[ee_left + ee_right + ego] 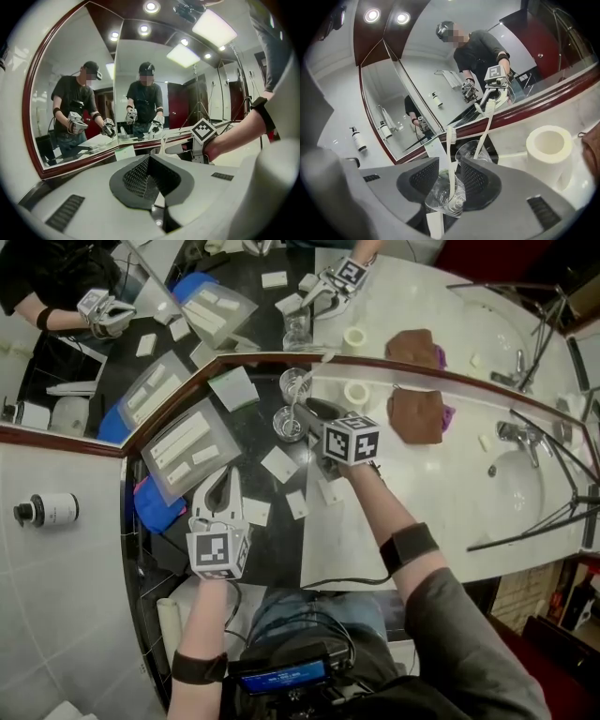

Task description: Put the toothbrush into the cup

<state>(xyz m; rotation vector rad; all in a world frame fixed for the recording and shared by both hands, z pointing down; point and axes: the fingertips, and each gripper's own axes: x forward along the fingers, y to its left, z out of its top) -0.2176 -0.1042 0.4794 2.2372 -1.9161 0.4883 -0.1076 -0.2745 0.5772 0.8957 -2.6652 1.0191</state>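
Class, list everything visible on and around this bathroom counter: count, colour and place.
cup: two, clear glass; one between the right gripper's jaws, one nearer the mirror
toothbrush: two, white, one standing in each cup
tape roll: one, cream, on the counter by the mirror
cloth: one, brown, between tape roll and sink
cards: several, white, counter's black part
pump bottle: one, white, black cap, far left
sink: one, white, right end
left gripper: one, white, shut, empty
right gripper: one, white, open around the near toothbrush
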